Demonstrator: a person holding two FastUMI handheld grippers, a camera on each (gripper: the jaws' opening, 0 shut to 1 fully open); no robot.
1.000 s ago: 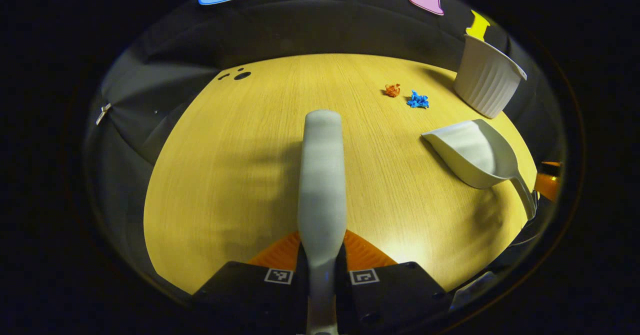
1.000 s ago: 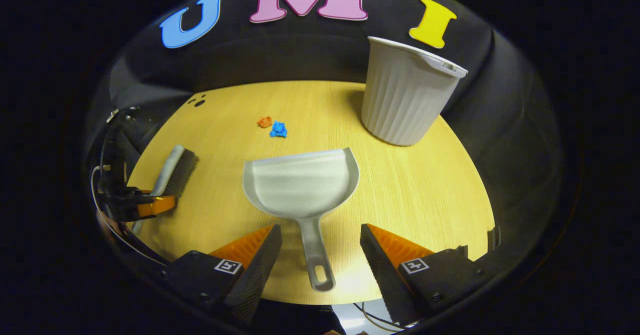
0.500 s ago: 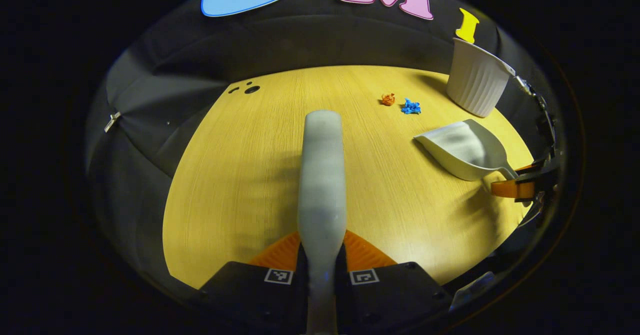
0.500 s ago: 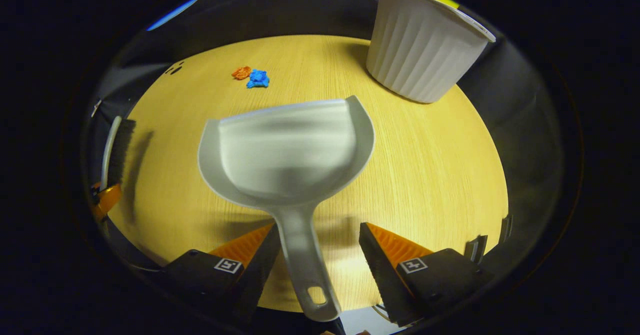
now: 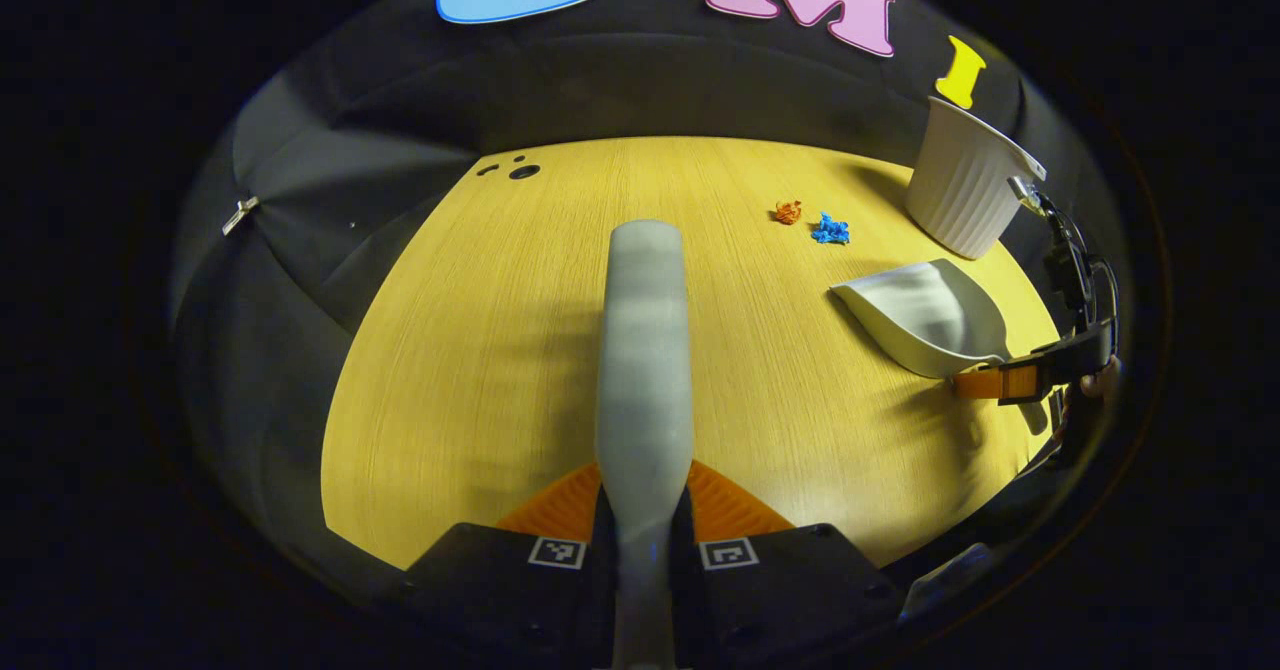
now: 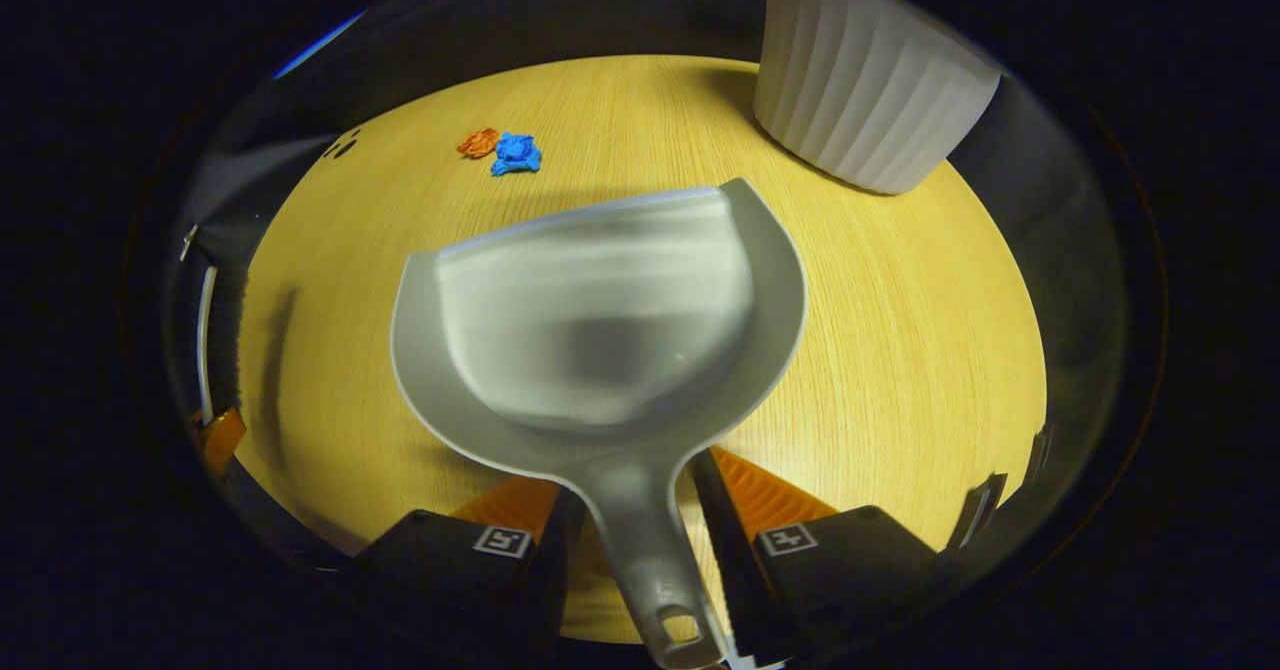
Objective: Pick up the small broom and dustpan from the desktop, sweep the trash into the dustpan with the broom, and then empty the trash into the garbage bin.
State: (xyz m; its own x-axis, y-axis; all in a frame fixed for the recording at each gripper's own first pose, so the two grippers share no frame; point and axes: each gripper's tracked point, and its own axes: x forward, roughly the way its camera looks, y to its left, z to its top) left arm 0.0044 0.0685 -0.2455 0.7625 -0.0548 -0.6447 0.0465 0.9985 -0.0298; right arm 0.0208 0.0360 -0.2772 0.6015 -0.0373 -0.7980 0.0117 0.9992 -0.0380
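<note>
My left gripper (image 5: 643, 475) is shut on the handle of the grey broom (image 5: 640, 350), which points straight ahead above the yellow table (image 5: 480, 350). The white dustpan (image 6: 600, 320) sits close in front of my right gripper (image 6: 635, 495), whose fingers are shut on its handle. In the left gripper view the dustpan (image 5: 925, 315) is at the right, with the right gripper (image 5: 1000, 382) at its handle. An orange scrap (image 5: 787, 212) and a blue scrap (image 5: 830, 229) lie beyond the pan. In the right gripper view they are at the far left: orange scrap (image 6: 479, 142), blue scrap (image 6: 516, 153).
A white ribbed bin (image 5: 965, 195) stands at the table's far right corner, just beyond the dustpan; the bin (image 6: 865, 90) is at top right in the right gripper view. The broom (image 6: 205, 340) shows at the left edge there. Small dark holes (image 5: 523, 171) mark the far left corner.
The right gripper has moved forward along the dustpan's handle and its fingers have closed in on it. The left gripper keeps the broom, with only a slight shift of view.
</note>
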